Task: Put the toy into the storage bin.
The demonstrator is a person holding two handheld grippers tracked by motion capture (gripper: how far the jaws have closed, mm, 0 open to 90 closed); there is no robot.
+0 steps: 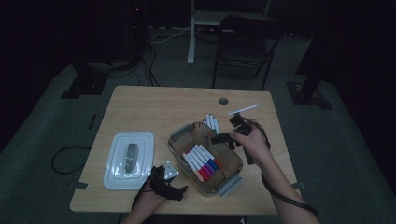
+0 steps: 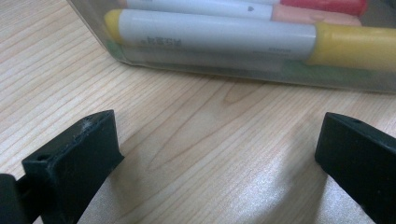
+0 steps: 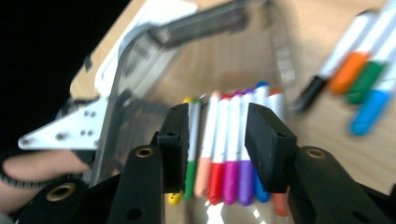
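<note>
Left gripper (image 1: 180, 191): at the near table edge, jaws wide with nothing between them, just beside the container's near wall.
Clear plastic container (image 1: 180, 154): on the light wooden table (image 1: 154, 105), holding a row of white-barrelled markers with coloured caps (image 1: 203, 162).
White rectangular lid (image 1: 128, 160): flat on the table, left of the container.
Right gripper (image 1: 224, 138): above the container's far end, jaws partly apart, nothing gripped.
Loose markers (image 1: 212, 122): on the table just beyond the container.

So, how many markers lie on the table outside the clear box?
4 markers, side by side beside the box: black, orange, green, blue caps. A white stick beyond may be a fifth.
</note>
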